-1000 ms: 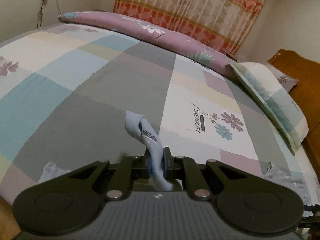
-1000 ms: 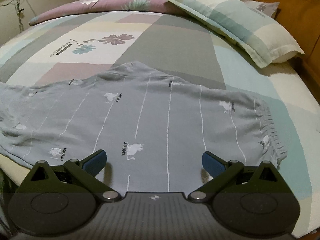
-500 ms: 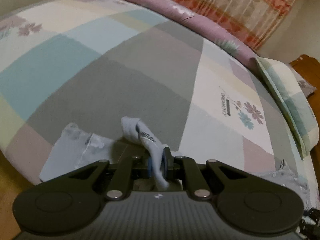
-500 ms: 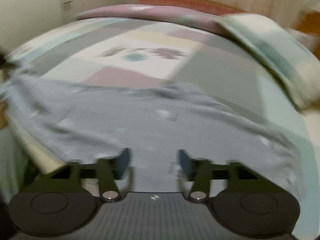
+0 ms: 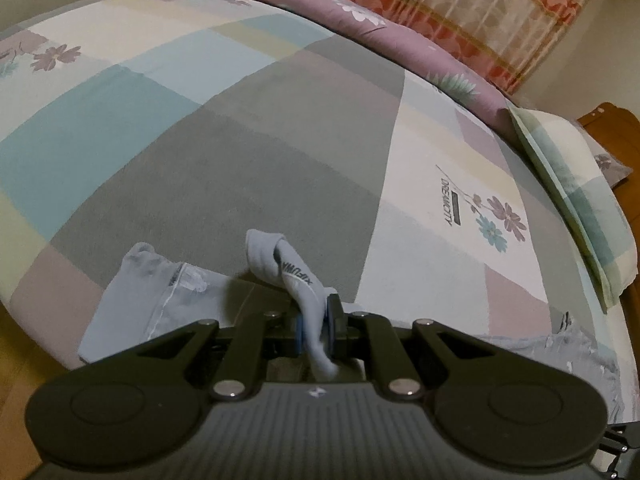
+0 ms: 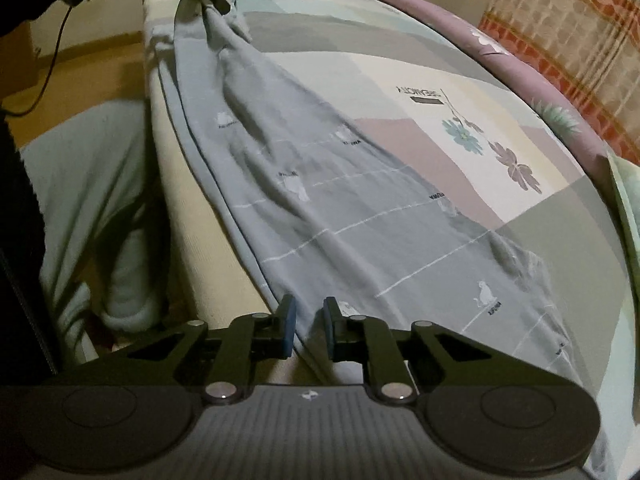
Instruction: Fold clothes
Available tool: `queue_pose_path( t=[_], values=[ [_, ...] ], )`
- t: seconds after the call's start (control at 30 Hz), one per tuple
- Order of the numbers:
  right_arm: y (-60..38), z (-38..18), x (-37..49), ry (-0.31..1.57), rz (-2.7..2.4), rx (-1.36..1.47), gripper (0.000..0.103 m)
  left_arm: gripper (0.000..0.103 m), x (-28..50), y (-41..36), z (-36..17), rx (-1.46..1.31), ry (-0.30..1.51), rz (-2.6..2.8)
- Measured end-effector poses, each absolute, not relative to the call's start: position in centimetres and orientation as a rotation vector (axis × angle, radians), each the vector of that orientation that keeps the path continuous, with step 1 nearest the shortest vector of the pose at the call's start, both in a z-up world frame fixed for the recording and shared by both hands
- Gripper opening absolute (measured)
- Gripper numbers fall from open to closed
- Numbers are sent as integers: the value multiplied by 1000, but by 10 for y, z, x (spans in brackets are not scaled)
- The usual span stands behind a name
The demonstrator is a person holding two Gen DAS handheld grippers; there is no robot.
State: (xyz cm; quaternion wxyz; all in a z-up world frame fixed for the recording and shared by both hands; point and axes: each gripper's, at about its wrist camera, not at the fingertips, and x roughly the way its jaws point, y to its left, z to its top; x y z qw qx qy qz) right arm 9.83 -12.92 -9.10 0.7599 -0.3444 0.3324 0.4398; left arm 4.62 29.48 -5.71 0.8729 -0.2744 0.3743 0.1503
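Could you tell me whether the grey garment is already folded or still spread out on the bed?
Spread out, not folded: the grey garment lies lengthwise in one layer along the bed, one end pinched by the left gripper.

My left gripper (image 5: 317, 326) pinches a bunched fold of grey garment (image 5: 280, 268) above the patchwork bedsheet (image 5: 248, 152).

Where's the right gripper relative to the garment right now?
In the right wrist view, the right gripper sits at the near edge of the bed, jaws partly open around the hem of the grey garment, opposite the end pinched by the left gripper.
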Motion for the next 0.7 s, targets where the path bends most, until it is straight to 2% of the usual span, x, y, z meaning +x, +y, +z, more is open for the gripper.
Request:
queue_pose_path(
  t=[0.07, 0.37, 0.53, 0.63, 0.7],
  values=[
    [-132, -91, 101, 751, 965, -731, 1, 9, 46, 295, -58, -578, 783, 316],
    [-143, -71, 110, 814, 1014, -626, 1, 10, 43, 299, -65, -591, 796, 328],
    [-140, -85, 113, 884, 1016, -636, 1, 16, 43, 306, -77, -599, 826, 353],
    [-137, -80, 112, 867, 1002, -643, 3, 26, 43, 310, -82, -600, 840, 367],
    [-137, -72, 112, 841, 996, -633, 9, 42, 36, 309, -73, -583, 813, 350]
  ],
)
